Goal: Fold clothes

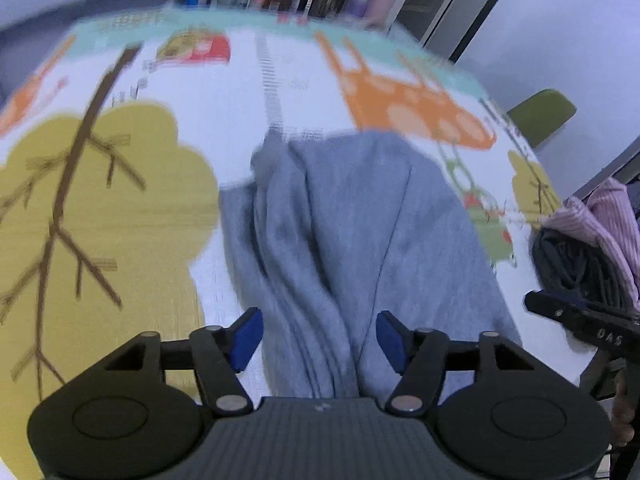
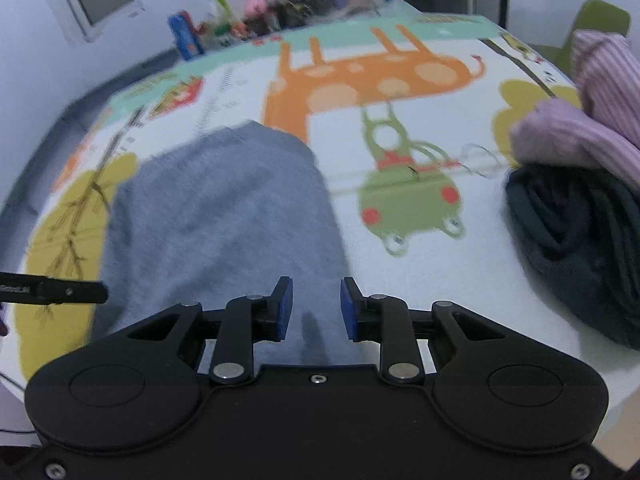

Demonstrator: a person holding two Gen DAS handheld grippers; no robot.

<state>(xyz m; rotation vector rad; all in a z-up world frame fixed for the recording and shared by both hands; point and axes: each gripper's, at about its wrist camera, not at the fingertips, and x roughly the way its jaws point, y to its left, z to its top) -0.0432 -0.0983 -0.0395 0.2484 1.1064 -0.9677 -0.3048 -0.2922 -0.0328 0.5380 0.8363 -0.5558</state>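
A grey garment [image 1: 352, 216] lies rumpled in long folds on the printed table cover [image 1: 120, 208]. My left gripper [image 1: 320, 340] hovers over its near end, blue pads set wide apart and touching nothing, with the folds running below the gap. In the right wrist view the same grey garment [image 2: 224, 208] spreads to the left and under my right gripper [image 2: 316, 308]. Its jaws stand a little apart, and the cloth shows through the gap without being pinched. A black finger of the right gripper shows at the left wrist view's right edge.
A heap of dark clothes [image 2: 576, 248] with a lilac ribbed garment [image 2: 592, 120] on top sits at the table's right side. Bottles and packets [image 2: 280, 20] crowd the far edge. A green chair [image 1: 544, 116] stands beyond the right corner.
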